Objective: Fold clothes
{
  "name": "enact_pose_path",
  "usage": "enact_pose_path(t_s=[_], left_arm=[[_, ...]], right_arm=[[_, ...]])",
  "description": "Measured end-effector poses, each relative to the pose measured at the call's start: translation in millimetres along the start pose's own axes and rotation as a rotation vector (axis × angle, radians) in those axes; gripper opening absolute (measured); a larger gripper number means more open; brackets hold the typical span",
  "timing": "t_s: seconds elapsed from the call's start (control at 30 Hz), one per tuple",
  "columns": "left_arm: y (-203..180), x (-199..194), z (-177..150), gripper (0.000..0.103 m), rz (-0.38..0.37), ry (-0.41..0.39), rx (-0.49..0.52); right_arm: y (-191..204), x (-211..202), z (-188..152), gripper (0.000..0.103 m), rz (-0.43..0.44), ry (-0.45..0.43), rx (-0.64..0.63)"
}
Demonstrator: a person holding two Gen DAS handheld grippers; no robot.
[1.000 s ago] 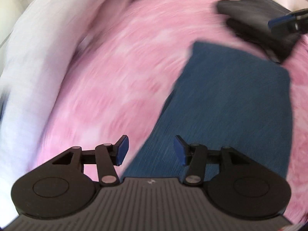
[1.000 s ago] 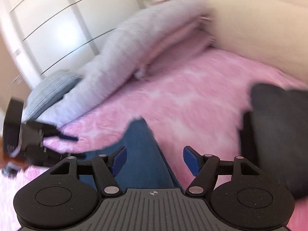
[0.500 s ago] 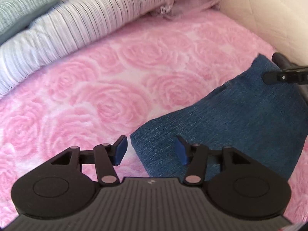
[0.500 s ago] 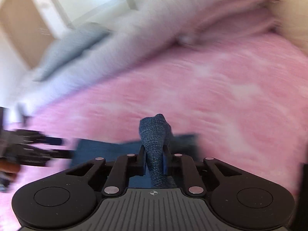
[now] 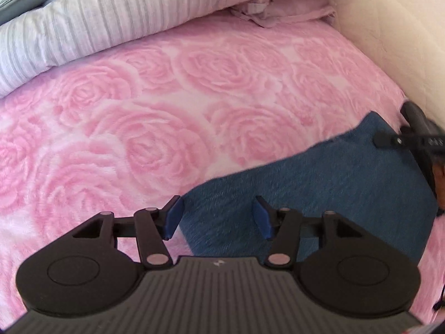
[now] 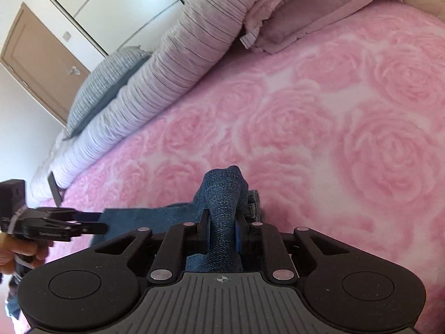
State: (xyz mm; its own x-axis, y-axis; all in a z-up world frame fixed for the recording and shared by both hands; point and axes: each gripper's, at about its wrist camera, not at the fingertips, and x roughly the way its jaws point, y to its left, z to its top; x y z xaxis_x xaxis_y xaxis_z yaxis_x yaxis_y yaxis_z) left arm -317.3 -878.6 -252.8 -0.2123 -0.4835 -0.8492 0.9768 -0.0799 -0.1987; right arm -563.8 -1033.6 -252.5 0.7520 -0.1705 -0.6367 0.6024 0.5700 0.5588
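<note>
Denim is bunching up between the pads of the right gripper (image 6: 221,235), which is clamping a raised fold of the blue jeans (image 5: 319,183); its jaws have just been closing, and the cloth is now pinched tight and standing up as a hump above the fingertips. From there the rest of the garment is lying flat on the pink rose-patterned blanket (image 5: 155,128), stretching toward the left gripper (image 5: 218,220). That one is hovering with its jaws standing apart, nothing pressed between the blue pads; the near corner of the jeans is sitting under the gap, with one pad over the blanket and the other over denim. In the right wrist view the left gripper is showing at the left edge, held by a person's hand (image 6: 19,253), its fingers reaching over the far end of the garment. Beyond the jeans, a striped duvet (image 6: 172,64) is lying rolled along the far side of the bed, with a pink pillow (image 6: 303,14) tucked against it and a brown door (image 6: 36,61) showing behind.
</note>
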Motion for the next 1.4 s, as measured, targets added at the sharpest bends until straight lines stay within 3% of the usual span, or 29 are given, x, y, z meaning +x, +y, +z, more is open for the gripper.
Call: enact_pose_path(t_s=[0.07, 0.23, 0.4, 0.53, 0.67, 0.73, 0.87, 0.97, 1.13, 1.2, 1.27, 1.33, 1.4], left_arm=[[1.7, 1.8, -2.4, 0.048, 0.012, 0.001, 0.004], [-3.3, 20.5, -8.4, 0.053, 0.091, 0.031, 0.039], [3.1, 23.9, -9.9, 0.056, 0.080, 0.036, 0.014], [4.9, 25.6, -10.9, 0.058, 0.079, 0.030, 0.003], [8.4, 28.4, -16.8, 0.065, 0.080, 0.003, -0.026], [9.5, 24.3, -15.8, 0.064, 0.077, -0.001, -0.038], [-2.9, -9.5, -16.5, 0.038, 0.125, -0.033, -0.004], [-17.0, -36.7, -30.2, 0.039, 0.077, -0.060, -0.007], [-48.0, -23.9, -66.0, 0.041, 0.039, 0.006, 0.108], [-48.6, -8.7, -76.4, 0.049, 0.046, 0.027, 0.127], [-42.5, -6.6, -76.0, 0.054, 0.037, 0.031, 0.103], [-36.6, -12.8, -74.0, 0.053, 0.033, 0.042, 0.079], [-31.7, -30.4, -78.1, 0.049, 0.060, 0.028, 0.057]], right_arm=[[-2.2, -4.2, -1.0, 0.015, 0.054, -0.021, 0.050], [-10.5, 7.4, -1.0, 0.017, 0.021, 0.006, 0.040], [11.9, -7.4, -1.2, 0.020, -0.042, -0.024, -0.036], [26.2, -38.9, -12.6, 0.020, -0.116, -0.109, -0.046], [25.8, -25.0, -26.6, 0.020, -0.206, -0.048, -0.121], [24.6, -15.9, -28.9, 0.020, -0.228, -0.021, -0.156], [44.3, -36.8, -28.0, 0.020, -0.265, -0.074, -0.183], [74.6, -61.7, -40.8, 0.020, -0.261, -0.117, -0.223], [104.3, -49.5, -86.1, 0.020, -0.232, 0.001, -0.309], [97.4, -33.2, -102.5, 0.020, -0.254, 0.040, -0.323], [86.9, -28.5, -105.6, 0.020, -0.243, 0.027, -0.278], [83.1, -35.8, -94.9, 0.020, -0.223, 0.028, -0.172], [91.8, -50.7, -90.9, 0.020, -0.221, 0.014, -0.153]])
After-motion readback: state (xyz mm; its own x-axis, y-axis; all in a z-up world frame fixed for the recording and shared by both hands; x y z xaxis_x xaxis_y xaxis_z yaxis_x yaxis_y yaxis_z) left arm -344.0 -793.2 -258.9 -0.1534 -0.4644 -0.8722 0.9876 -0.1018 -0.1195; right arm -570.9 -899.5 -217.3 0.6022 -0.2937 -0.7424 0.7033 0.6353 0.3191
